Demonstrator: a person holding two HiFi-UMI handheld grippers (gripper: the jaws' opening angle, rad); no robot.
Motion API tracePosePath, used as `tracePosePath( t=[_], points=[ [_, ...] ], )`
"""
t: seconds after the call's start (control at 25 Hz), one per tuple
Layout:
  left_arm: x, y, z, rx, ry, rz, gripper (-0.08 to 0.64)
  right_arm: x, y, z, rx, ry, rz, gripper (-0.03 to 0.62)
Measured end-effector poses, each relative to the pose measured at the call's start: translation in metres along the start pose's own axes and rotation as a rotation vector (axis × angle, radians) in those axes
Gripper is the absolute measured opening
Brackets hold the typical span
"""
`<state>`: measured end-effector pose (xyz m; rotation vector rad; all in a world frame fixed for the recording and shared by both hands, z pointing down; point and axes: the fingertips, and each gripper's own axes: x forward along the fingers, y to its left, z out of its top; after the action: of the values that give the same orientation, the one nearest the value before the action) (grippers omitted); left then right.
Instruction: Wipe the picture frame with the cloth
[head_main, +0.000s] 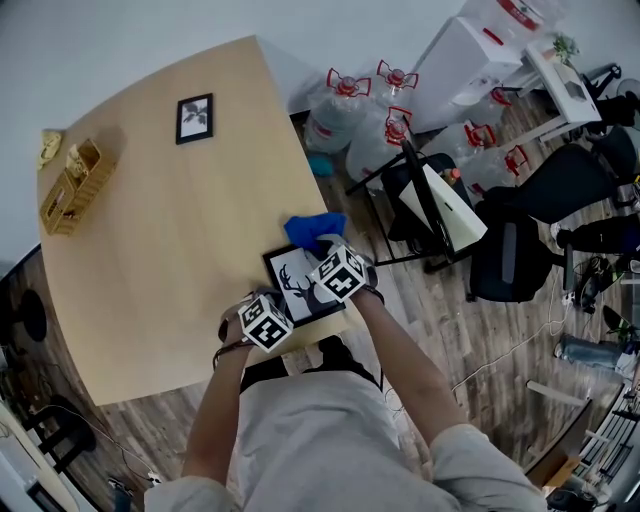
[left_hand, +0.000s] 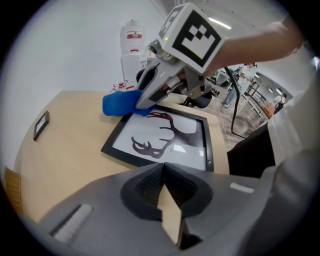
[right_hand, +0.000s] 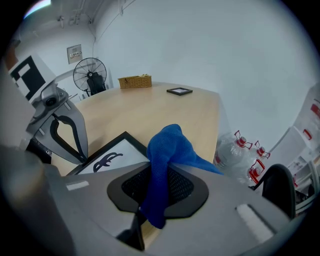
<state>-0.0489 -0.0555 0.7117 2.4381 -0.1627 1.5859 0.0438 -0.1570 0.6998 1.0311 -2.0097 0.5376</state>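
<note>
The right gripper (right_hand: 159, 192) is closed on the blue cloth (right_hand: 167, 150) — only its own view shows this. The left gripper (left_hand: 164, 192) is closed and empty — its view shows the cloth at the far corner of the picture frame (left_hand: 165, 135), which lies flat on the table (head_main: 170, 250).

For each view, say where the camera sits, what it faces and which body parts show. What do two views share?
Head view: on the head, looking down at the table; forearms and torso show.
Left gripper view: on the left gripper, shut, facing the frame; right forearm shows.
Right gripper view: on the right gripper, shut on the cloth, facing across the table; no arm shows.
Both gripper views share the frame.
</note>
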Motion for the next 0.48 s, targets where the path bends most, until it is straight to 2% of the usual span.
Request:
tracePosePath(
  t=[0.24, 0.48],
  points=[
    [0.0, 0.001, 0.001, -0.015, -0.006, -0.003, 0.054, -0.003, 0.012, -0.01, -0.047, 0.003, 0.001, 0.06],
    [0.0, 0.001, 0.001, -0.027, -0.009, 0.0, 0.054, -0.008, 0.018, -0.018, -0.023, -0.008, 0.023, 0.06]
  ],
)
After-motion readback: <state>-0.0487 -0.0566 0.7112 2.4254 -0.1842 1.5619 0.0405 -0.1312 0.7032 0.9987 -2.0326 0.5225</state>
